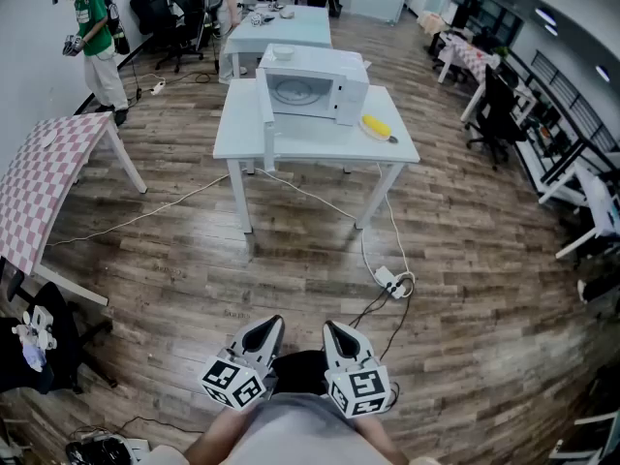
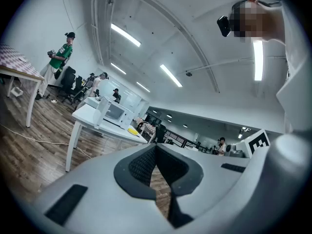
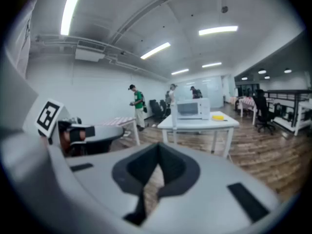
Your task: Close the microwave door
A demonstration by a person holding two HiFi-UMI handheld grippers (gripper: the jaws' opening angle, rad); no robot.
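Closest to the body, the left gripper (image 1: pixel 270 325) and the right gripper (image 1: pixel 332 328) are held side by side at waist height, pointing forward. Each one's own view shows the dark pads pressed together at the tips with nothing between them, so both are clenched and empty. Beyond them is bare wood floor, then a white power strip (image 1: pixel 387 279) with cables trailing toward the table legs. These are worth stepping round on the walk in. Well apart from the grippers stands the white table (image 1: pixel 320 146), and on it the microwave (image 1: pixel 315 85). The microwave door (image 1: pixel 265 114) is swung fully open on the left hinge, standing edge-on toward the camera past the table's front. A yellow object (image 1: pixel 376 127) lies just beside the oven on the right. The step in hand looks like the approach, with the closing not yet begun. To do it well, come up at the table's front-left so the door's outer face is within reach. Keep the left gripper clenched and lay its side flat against that face near the free edge, where leverage is best. Then sweep it round toward the oven front in one steady arc until the latch catches. A light push should do, since a hard shove could slide the oven on the smooth top. Farther back are a checkered table (image 1: pixel 44 177), a second table and people by the wall.
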